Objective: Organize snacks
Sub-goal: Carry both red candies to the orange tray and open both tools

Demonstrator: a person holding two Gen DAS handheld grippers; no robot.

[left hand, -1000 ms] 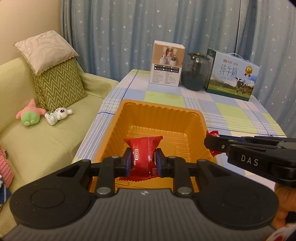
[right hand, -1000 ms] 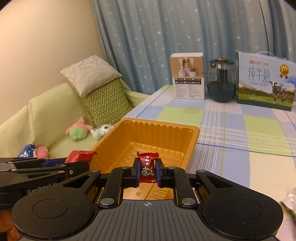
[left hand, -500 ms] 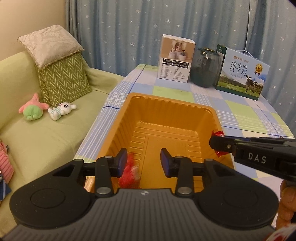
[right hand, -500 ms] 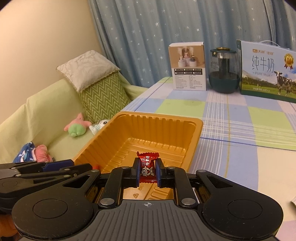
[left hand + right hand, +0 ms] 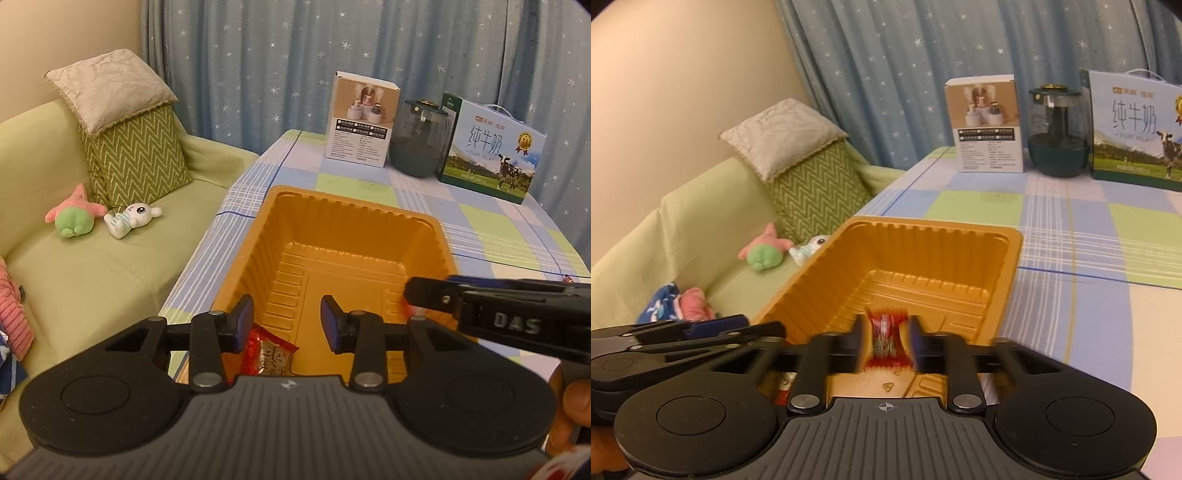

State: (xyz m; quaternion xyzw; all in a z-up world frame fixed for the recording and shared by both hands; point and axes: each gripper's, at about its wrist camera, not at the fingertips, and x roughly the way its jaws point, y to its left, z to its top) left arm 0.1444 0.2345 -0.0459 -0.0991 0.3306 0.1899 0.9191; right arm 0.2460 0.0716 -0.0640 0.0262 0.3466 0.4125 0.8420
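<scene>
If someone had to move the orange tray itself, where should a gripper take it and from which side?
Take the tray by its thin, flat rim, probably the long right edge, with one finger inside the wall and one outside, coming from above on the open table side. The walls slope and flare, so the rim likely gives the surest pinch.

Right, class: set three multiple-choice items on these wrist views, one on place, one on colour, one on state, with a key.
1. Where is the red snack packet? A sofa; B tray; C milk box.
2. Colour of the tray? A blue; B white; C orange.
3. State of the left gripper? A open, empty; B shut on packet; C shut on tray rim.
Key: B, it lies on the tray floor; C, its walls are orange; A, its jaws have just been opening, pads apart, nothing between.
</scene>
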